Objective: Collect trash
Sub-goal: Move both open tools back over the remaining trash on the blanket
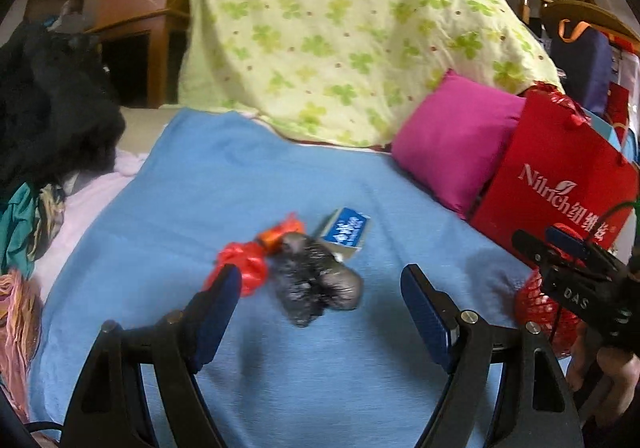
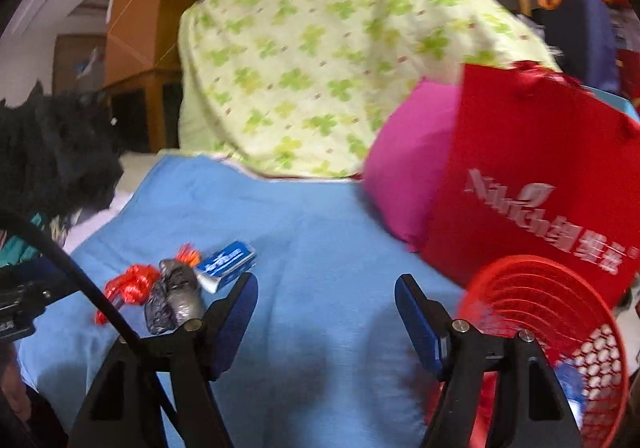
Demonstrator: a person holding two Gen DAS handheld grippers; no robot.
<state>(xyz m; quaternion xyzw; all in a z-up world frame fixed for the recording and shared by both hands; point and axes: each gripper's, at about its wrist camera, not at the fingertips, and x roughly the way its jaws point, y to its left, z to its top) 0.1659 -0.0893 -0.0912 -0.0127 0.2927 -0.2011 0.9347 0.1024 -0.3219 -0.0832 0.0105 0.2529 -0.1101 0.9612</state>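
A small heap of trash lies on the blue blanket (image 1: 280, 175): a crumpled black plastic bag (image 1: 316, 284), a red wrapper (image 1: 244, 264), an orange scrap (image 1: 280, 230) and a blue and white box (image 1: 346, 228). My left gripper (image 1: 322, 282) is open, its jaws on either side of the black bag without touching it. In the right wrist view the same black bag (image 2: 174, 296), red wrapper (image 2: 130, 286) and box (image 2: 228, 264) sit to the left of my open right gripper (image 2: 326, 290), which has only blanket between its jaws. A red mesh basket (image 2: 560, 332) stands at the right.
A green flowered quilt (image 1: 340, 31) is piled at the back, with a magenta cushion (image 1: 456, 139) and a red paper bag (image 1: 556, 187) to the right. Dark clothing (image 1: 52, 107) lies at the left. The red basket's edge (image 1: 538, 308) and a hand (image 1: 608, 372) show at the right.
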